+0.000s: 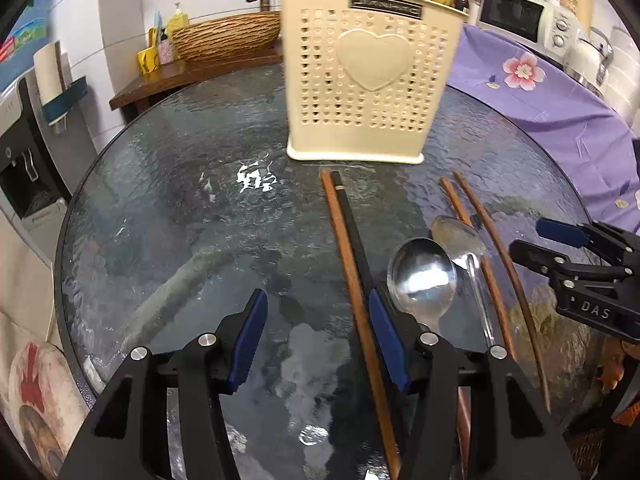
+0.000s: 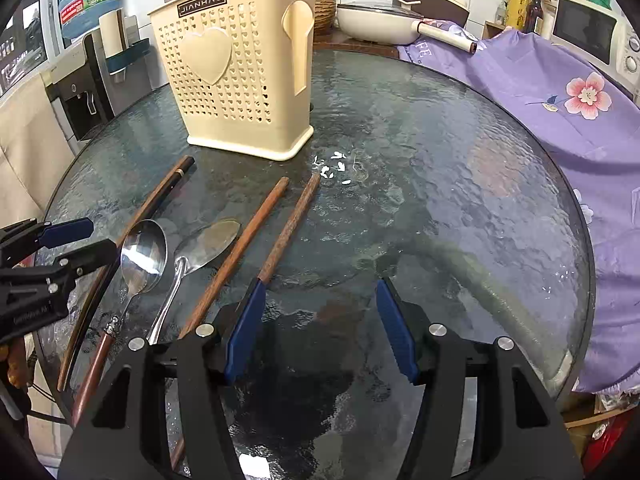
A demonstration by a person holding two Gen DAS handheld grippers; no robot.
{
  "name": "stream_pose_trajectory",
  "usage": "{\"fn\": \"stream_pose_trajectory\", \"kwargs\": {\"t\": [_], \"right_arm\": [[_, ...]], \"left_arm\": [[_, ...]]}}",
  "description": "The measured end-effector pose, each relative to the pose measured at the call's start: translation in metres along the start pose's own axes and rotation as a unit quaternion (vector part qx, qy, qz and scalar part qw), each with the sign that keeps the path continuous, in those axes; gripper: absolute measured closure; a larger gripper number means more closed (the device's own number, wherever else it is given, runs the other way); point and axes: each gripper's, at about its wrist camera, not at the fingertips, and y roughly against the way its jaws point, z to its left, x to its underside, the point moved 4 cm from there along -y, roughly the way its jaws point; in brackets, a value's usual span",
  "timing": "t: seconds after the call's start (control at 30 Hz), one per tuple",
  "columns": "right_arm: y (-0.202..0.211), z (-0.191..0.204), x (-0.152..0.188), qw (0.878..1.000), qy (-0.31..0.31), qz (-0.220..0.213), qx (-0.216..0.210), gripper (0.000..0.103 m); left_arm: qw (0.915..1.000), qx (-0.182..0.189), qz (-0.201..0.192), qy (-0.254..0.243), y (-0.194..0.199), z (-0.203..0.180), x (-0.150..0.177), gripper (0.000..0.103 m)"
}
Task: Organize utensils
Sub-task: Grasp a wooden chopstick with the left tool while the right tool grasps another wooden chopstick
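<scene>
A cream perforated utensil holder (image 1: 362,80) with a heart stands upright at the far middle of the round glass table (image 1: 180,208); it also shows in the right wrist view (image 2: 236,76). In front of it lie several wooden chopsticks (image 1: 348,264) (image 2: 292,224), one black (image 1: 354,232), and two metal spoons (image 1: 422,276) (image 2: 144,254). My left gripper (image 1: 318,340) is open and empty, low over the table just left of the spoons. My right gripper (image 2: 320,328) is open and empty, right of the chopsticks; it also shows in the left wrist view (image 1: 536,240).
A purple flowered cloth (image 2: 560,96) covers the table's right side. A woven basket (image 1: 228,36), bottles, a microwave (image 1: 516,12) and a white pan (image 2: 380,20) stand behind the table. A water dispenser (image 1: 20,152) is at the left.
</scene>
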Motion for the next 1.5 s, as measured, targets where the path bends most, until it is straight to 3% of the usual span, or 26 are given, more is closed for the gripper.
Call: {"fn": "stream_pose_trajectory", "kwargs": {"t": [0.4, 0.57, 0.97, 1.27, 1.5], "right_arm": [[-0.007, 0.007, -0.017, 1.0, -0.002, 0.006, -0.016, 0.045], [-0.021, 0.009, -0.024, 0.999, -0.009, 0.025, -0.018, 0.061], [-0.045, 0.012, -0.05, 0.999, -0.021, 0.025, 0.018, 0.071], [-0.052, 0.02, -0.058, 0.999, -0.018, 0.017, 0.027, 0.088], [-0.053, 0.03, -0.06, 0.999, 0.004, 0.019, 0.031, 0.093]], "left_arm": [[0.9998, 0.005, 0.008, 0.02, -0.004, 0.01, -0.008, 0.051], [0.9998, -0.006, 0.014, 0.008, -0.016, 0.006, -0.024, 0.051], [0.9989, -0.041, 0.012, 0.016, -0.043, 0.007, -0.05, 0.053], [0.999, -0.04, 0.012, 0.018, -0.048, 0.001, -0.058, 0.076], [0.9989, -0.042, 0.012, 0.018, -0.051, -0.002, -0.061, 0.082]]}}
